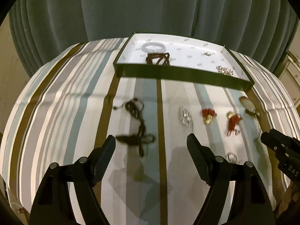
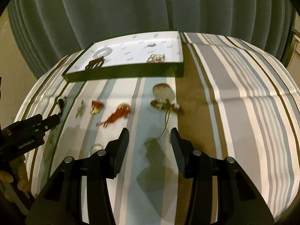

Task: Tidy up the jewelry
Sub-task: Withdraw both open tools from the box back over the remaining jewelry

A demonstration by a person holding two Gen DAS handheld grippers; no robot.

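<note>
Jewelry lies scattered on the striped bench (image 1: 56, 101), and both pairs of fingers hang above it with nothing between them. The left gripper (image 1: 151, 140) is spread wide over a dark beaded necklace (image 1: 136, 120); the right gripper (image 2: 150, 136) is parted over a thin cord that trails from a pale oval pendant (image 2: 163, 91).

Further out sits a row of pieces: a rhinestone clip (image 1: 186, 118), a red tassel earring (image 1: 208, 115) and a second red tassel earring (image 1: 233, 122).

At the far edge rests a shallow green tray (image 1: 168, 73) with a white lining, holding a white bangle (image 1: 153, 47), a brown bead bracelet (image 1: 158, 59) and a sparkly brooch (image 1: 224, 70).

Only the left view shows the necklace whole; from the right, just its end shows beside the other gripper. Only the right view shows the pendant's clasp and cord clearly. A grey-green curtain (image 2: 131, 9) hangs behind.
</note>
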